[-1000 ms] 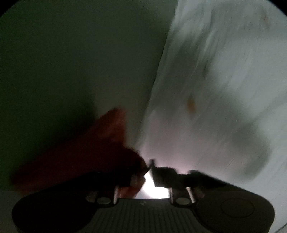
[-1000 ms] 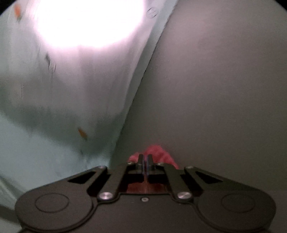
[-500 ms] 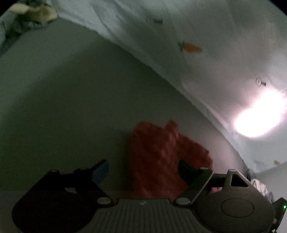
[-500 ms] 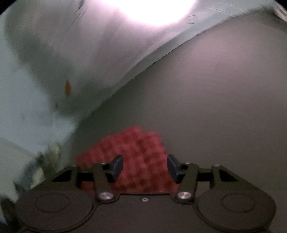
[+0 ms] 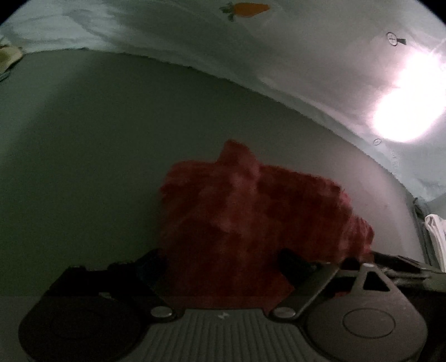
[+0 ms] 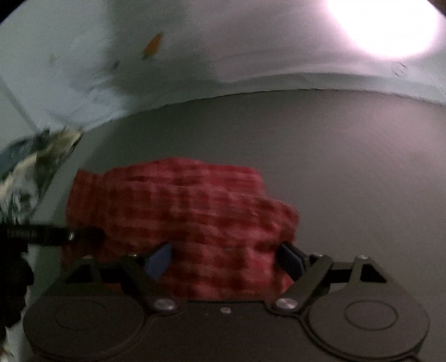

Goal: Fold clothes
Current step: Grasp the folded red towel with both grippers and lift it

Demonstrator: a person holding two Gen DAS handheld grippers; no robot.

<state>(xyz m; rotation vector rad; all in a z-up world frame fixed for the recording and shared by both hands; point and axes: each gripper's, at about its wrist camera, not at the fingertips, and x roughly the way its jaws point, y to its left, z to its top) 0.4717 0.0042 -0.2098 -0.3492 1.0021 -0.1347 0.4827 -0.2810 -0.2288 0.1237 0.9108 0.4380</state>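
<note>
A red, fuzzy checked cloth (image 5: 251, 220) lies bunched on a grey surface (image 5: 83, 156) in dim light. My left gripper (image 5: 220, 264) is open, its fingers on either side of the cloth's near edge, not clamping it. In the right wrist view the same cloth (image 6: 181, 217) lies between the blue-padded fingers of my open right gripper (image 6: 225, 259), which straddles its near end. The tip of the other gripper (image 6: 53, 235) shows at the left edge beside the cloth.
A pale sheet with small carrot prints (image 5: 245, 9) borders the grey surface at the back, with a bright glare spot (image 5: 407, 114). A crumpled patterned fabric (image 6: 33, 167) lies at the left edge, and white fabric (image 5: 436, 236) at the right.
Both grippers have opened and let go of the red cloth, which now lies on the grey surface. Both have swung and drawn back, so more of the cloth shows.
</note>
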